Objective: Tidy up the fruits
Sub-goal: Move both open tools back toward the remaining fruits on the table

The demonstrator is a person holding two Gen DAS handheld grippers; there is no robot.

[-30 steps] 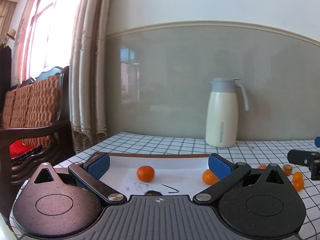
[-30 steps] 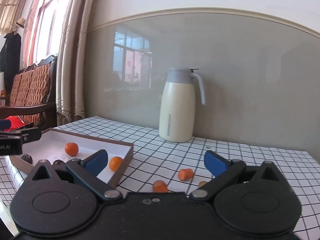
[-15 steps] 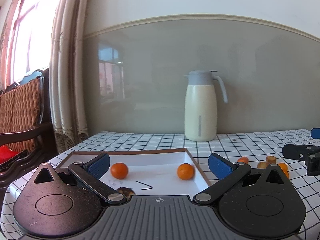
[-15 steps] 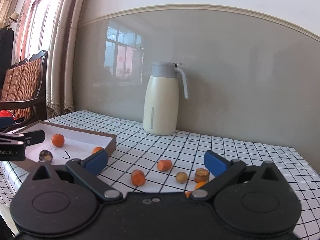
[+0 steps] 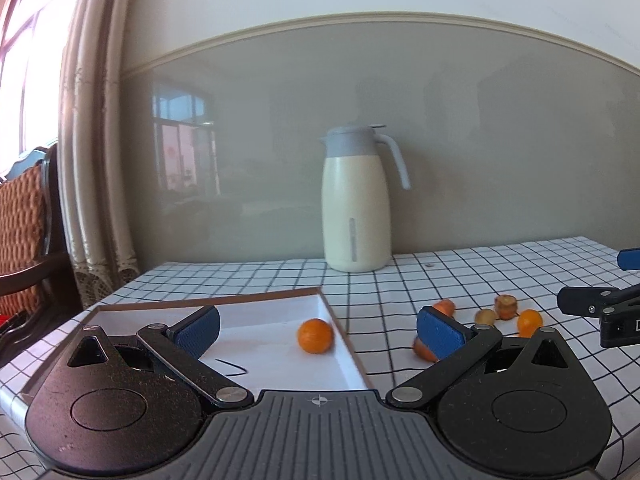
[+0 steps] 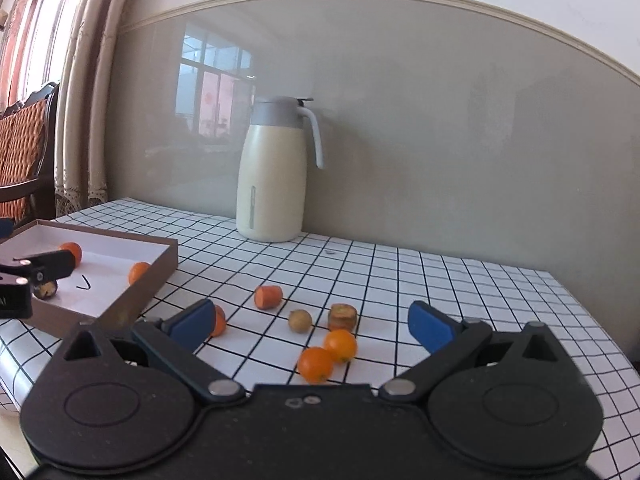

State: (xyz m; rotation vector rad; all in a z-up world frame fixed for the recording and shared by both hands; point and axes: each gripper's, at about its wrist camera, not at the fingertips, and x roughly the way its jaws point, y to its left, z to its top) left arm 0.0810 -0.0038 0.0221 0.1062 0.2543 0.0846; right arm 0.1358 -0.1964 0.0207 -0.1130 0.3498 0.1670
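Behind loose fruit (image 6: 339, 345), jug (image 6: 272, 172) stands.

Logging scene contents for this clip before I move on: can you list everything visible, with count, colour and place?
Tray: one, brown walls, white floor, left part of the table.
Oranges in tray: two, orange; a dark round piece lies beside them.
Oranges on the cloth: two, orange, touching, just ahead of the right tongs.
Carrot chunks: two, orange, right of the tray.
Small round fruit: one, yellow-brown, mid-table.
Cut stub: one, brownish, beside it.
Thermos jug: one, cream with grey lid, against the wall.
Tablecloth: white with a black grid.
Curtain: beige, left.
Chair: dark wood, woven orange back, far left.
Left tongs: black, blue pads, open over the tray.
Right tongs: the same, open.
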